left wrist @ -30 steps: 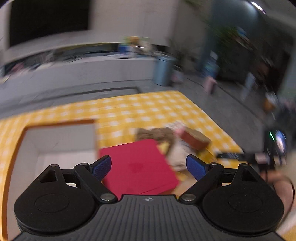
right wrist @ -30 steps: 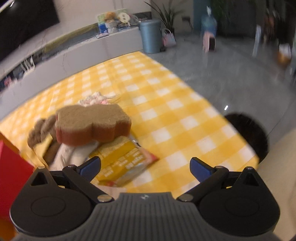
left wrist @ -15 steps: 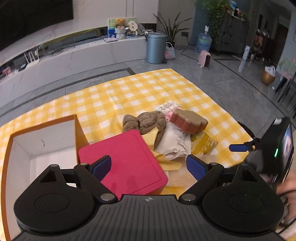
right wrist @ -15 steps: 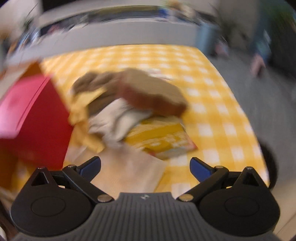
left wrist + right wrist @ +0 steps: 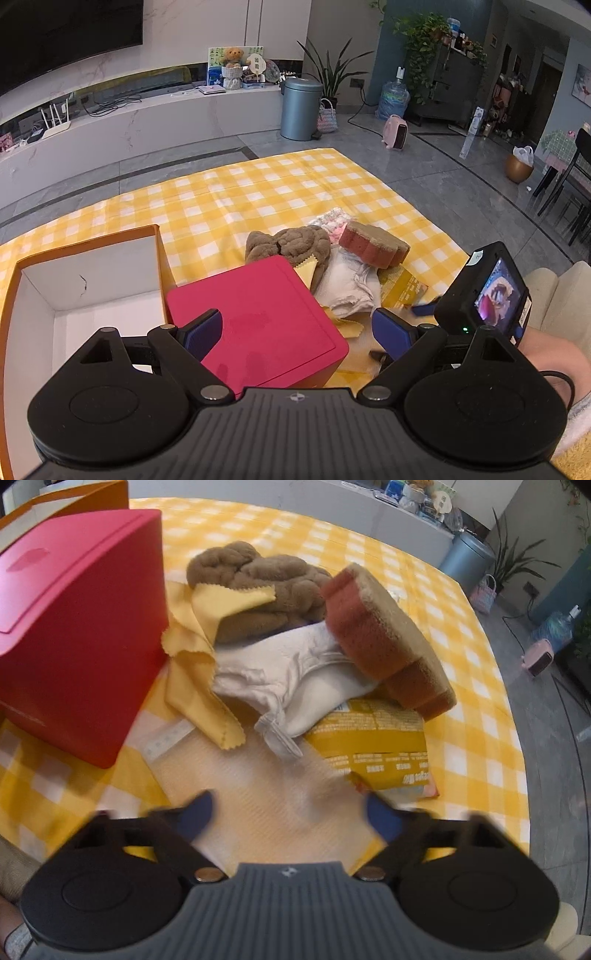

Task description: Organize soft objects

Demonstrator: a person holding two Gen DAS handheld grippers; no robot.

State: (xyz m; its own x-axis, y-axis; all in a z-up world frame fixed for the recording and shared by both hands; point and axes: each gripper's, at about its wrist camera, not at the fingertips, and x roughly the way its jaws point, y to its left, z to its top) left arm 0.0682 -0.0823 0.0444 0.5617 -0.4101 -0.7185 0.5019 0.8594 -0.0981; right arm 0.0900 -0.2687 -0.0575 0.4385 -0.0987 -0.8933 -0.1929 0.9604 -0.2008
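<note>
Now the right gripper [image 5: 286, 814], released like the left gripper [image 5: 295, 332], has dropped nearer the clear pouch [image 5: 266, 797].

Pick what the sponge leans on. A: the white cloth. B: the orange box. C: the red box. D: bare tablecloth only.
A: the sponge sits tilted atop the white cloth, apart from the red box.
</note>
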